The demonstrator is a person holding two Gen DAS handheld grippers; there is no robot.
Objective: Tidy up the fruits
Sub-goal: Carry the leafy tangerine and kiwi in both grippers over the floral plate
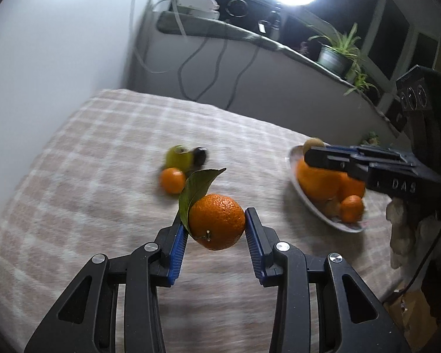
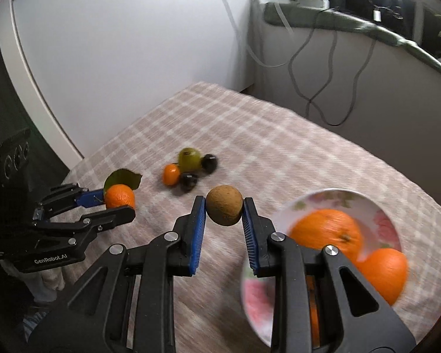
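Left wrist view: the left gripper (image 1: 216, 223) clamps a dimpled orange mandarin with a green leaf (image 1: 216, 221) between its blue pads, clear above the beige checked tablecloth (image 1: 88, 153), while a small orange fruit (image 1: 172, 180) and a yellow-green fruit (image 1: 179, 156) lie together beyond it. Right wrist view: the right gripper (image 2: 224, 209) is closed on a brown fuzzy kiwi (image 2: 224, 208), held beside the floral white plate (image 2: 338, 197) carrying two large oranges (image 2: 327, 229); two dark round fruits (image 2: 189, 181), apparently plums though blurred, rest on the cloth.
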